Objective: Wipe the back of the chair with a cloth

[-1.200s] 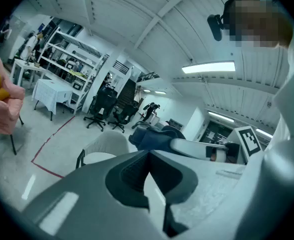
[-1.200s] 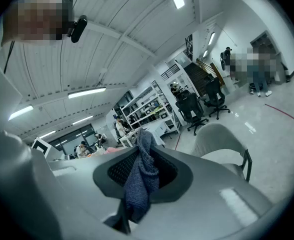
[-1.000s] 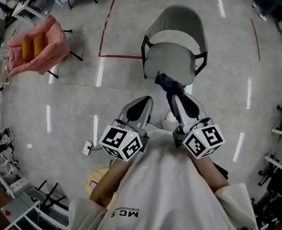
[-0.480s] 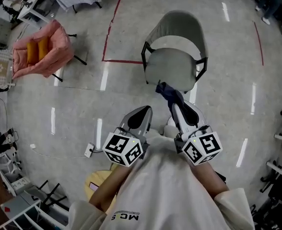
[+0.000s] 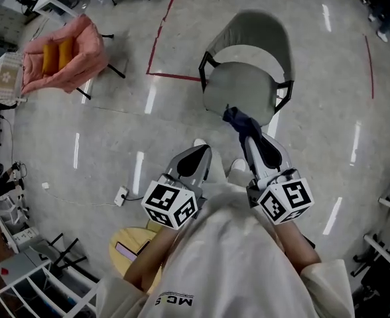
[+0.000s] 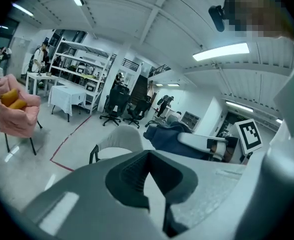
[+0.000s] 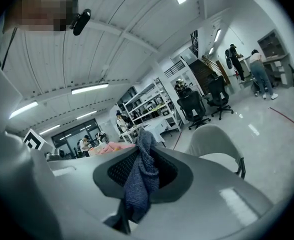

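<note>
A grey chair [image 5: 248,68] with a curved back and black arm frames stands on the floor ahead of me, its seat facing me. It shows again as the grey chair [image 6: 118,143] and the grey chair [image 7: 218,149] in the two gripper views. My right gripper [image 5: 240,123] is shut on a dark blue cloth [image 5: 237,119], which hangs over the front edge of the seat; the cloth [image 7: 139,181] fills the gap between the jaws. My left gripper [image 5: 196,159] is shut with nothing in it, held lower left of the chair.
A pink chair [image 5: 65,55] with yellow cushions stands at the left. Red tape lines [image 5: 165,42] mark the floor beside the grey chair. A small round wooden stool [image 5: 125,252] and a power strip [image 5: 121,196] lie near my left side. Desks and racks line the edges.
The whole view has shifted slightly; the chair sits a little lower and closer. Both grippers keep their pose, the right one still holding the cloth.
</note>
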`<state>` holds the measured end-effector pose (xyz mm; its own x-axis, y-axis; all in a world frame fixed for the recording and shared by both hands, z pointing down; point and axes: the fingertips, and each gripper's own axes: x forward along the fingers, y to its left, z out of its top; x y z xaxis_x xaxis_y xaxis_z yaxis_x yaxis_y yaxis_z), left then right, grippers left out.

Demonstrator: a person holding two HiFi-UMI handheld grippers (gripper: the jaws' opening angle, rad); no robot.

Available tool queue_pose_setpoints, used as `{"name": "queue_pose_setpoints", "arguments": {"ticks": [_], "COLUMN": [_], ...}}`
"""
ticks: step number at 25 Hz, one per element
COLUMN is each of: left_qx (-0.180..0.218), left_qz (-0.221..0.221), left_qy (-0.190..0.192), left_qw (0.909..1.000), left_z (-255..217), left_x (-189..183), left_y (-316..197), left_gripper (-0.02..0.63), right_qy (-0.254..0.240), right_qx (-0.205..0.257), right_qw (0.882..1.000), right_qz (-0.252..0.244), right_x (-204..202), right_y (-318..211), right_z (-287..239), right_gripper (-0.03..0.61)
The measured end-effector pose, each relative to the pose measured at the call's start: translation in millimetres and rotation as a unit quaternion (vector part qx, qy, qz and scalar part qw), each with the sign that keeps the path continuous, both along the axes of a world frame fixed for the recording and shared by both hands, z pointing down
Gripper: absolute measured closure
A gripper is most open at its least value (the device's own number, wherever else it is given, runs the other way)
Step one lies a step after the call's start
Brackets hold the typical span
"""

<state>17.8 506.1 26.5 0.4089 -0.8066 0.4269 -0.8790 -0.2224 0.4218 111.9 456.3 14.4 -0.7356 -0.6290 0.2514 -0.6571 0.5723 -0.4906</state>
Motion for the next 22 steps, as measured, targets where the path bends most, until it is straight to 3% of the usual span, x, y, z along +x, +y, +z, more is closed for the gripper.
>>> {"name": "queue_pose_setpoints", "arguments": {"ticks": [9, 17, 22], "left_qx": [-0.009, -0.015, -0.025], "left_qz": [0.014, 0.101, 0.159], "left_qy": [0.005, -0.012, -0.018], "left_qw": [0.9998, 0.9947, 0.9868], "left_z": [24.1, 28.4, 44.8], "left_x": [-52.3, -112.0, -114.7], "left_y": [-88.5, -191.9, -252.7], "left_gripper": [0.613, 0.613, 0.613], "right_qy": [0.005, 0.022, 0.026], "right_qx": [-0.011, -0.038, -0.018], "right_qw": [1.0, 0.999, 0.999], "right_qz": [-0.016, 0.024, 0.044], "right_x": [-58.9, -116.0, -121.4], "right_y": [-76.5, -168.2, -223.9], "right_z": [21.9, 42.5, 51.4], "right_gripper": [0.505, 0.505, 0.506]}}
